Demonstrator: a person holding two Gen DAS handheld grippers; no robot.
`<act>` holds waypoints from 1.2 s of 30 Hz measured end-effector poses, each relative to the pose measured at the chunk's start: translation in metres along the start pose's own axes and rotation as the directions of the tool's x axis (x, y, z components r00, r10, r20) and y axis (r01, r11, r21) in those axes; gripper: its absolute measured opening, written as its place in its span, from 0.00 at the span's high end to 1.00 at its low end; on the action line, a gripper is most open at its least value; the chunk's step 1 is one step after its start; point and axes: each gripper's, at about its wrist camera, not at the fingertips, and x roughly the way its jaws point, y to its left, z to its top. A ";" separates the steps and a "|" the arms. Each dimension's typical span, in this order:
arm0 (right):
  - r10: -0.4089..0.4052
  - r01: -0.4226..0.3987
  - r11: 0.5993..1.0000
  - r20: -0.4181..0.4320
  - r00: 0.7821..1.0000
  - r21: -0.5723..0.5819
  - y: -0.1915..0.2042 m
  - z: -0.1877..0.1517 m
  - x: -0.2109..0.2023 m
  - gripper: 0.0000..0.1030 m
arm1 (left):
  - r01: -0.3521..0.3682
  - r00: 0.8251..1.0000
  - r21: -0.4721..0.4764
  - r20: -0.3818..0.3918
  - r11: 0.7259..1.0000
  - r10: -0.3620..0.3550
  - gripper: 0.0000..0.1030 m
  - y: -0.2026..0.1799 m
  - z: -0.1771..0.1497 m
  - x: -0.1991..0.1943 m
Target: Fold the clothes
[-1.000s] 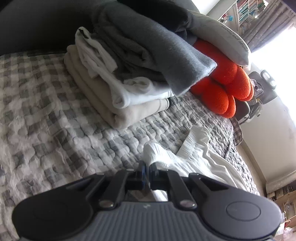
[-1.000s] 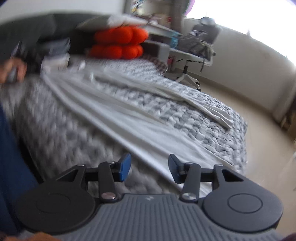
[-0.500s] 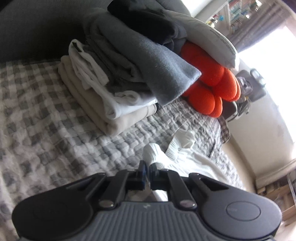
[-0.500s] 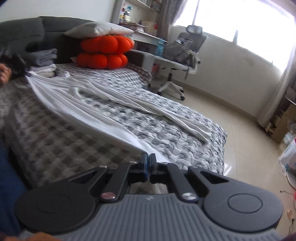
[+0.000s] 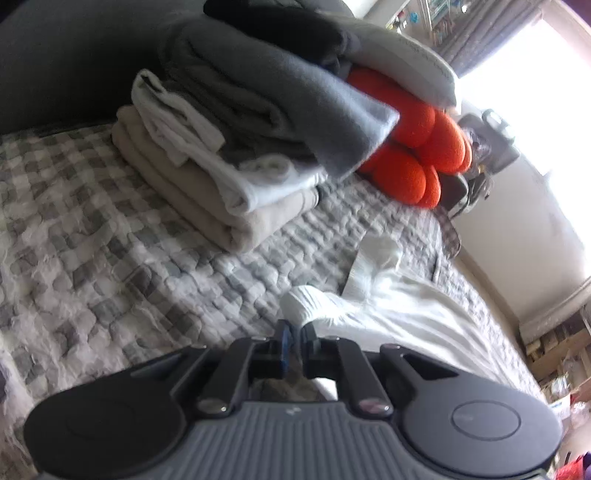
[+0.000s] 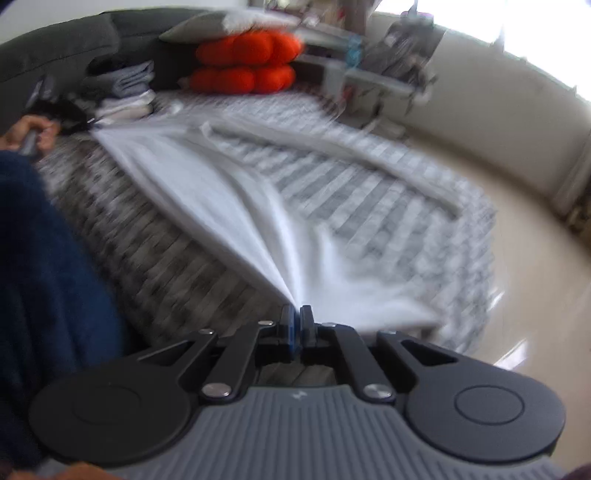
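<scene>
step: stretch white garment [image 6: 207, 192] flat on bed [image 5: 92, 229] | left tool [image 5: 293, 338] clamps 1 end | right tool [image 6: 297, 325] just closed, pinches other end | next: keep tension, fold over

Bedroom in a home. Bed with grey-and-white checked quilt [image 5: 110, 258], grey headboard [image 5: 74, 55], pillow [image 5: 406, 62], orange cushions [image 5: 417, 147], stack of folded clothes [image 5: 229, 147]; office chair [image 5: 495, 136], bookshelves [image 5: 428, 14], curtained window [image 5: 476, 48].
</scene>
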 end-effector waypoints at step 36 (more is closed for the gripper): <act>-0.243 0.164 0.850 0.097 0.965 0.500 -0.062 -0.040 -0.077 0.99 | -0.052 0.998 0.055 -0.020 0.997 0.054 0.73 0.002 0.003 0.001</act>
